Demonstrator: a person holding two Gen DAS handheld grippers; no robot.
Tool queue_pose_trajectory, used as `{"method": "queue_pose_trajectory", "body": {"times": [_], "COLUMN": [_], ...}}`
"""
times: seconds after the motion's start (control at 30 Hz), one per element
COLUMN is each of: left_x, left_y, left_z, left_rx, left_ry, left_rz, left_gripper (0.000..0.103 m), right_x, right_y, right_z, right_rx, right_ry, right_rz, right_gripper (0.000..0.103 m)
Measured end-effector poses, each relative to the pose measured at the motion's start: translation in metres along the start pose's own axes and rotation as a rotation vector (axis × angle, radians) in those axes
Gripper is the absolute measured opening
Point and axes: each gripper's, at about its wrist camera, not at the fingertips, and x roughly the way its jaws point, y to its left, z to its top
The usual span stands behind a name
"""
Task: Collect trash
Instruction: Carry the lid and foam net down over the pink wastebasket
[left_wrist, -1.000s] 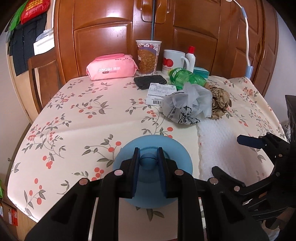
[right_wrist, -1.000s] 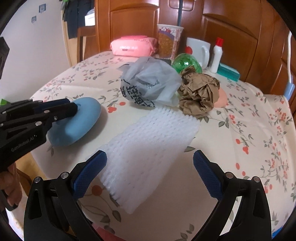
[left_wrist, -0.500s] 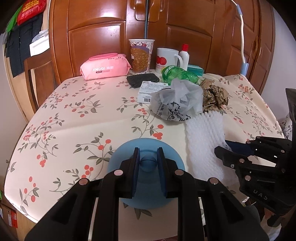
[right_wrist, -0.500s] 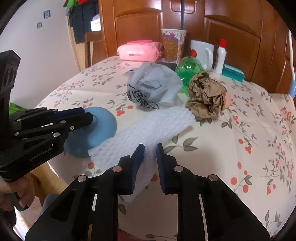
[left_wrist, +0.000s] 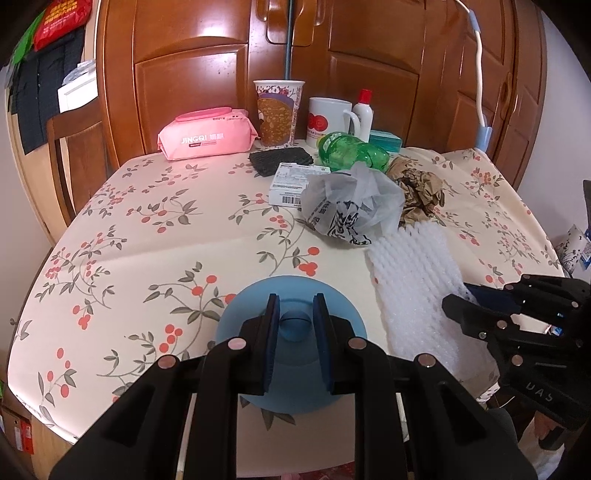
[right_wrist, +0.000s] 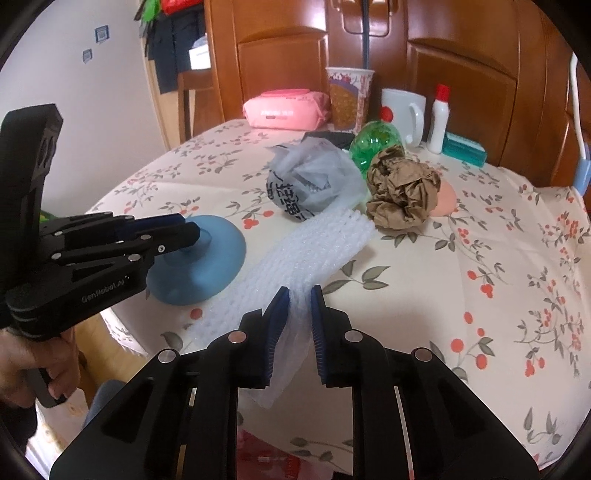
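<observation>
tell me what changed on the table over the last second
The right gripper closed from wide open onto the near end of the white foam netting, bunching it narrower and lifting that end. The left gripper stayed clamped on the blue lid; the other trash kept its place.

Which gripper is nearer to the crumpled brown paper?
Right. The right gripper clamps the white foam net leading toward the brown paper; the left gripper holds the blue lid, farther away.
</observation>
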Motion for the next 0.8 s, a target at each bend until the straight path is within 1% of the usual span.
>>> {"method": "queue_pose_trajectory", "body": {"times": [0.3,0.5,0.8], "left_x": [-0.01,-0.022,-0.048], "left_y": [-0.006,-0.016,-0.041], "left_z": [-0.003,-0.004,-0.016], "left_rx": [-0.005,0.016,0.054], "left_ry": [-0.011,-0.021,-0.03], "left_rz": [-0.04,-0.056,-0.095], "left_gripper": [0.017,0.017,0.017], "right_x": [-0.015,-0.03,-0.057], "right_y": [-0.011,-0.014,-0.012], "right_z": [-0.003,-0.007,-0.028], "right_rx": [0.012,0.019,0.024], "right_ry": [-0.022,-0.036,-0.042], "right_rz": [0.011,0.013,0.016], "right_gripper": [0.017,0.017,0.017]}}
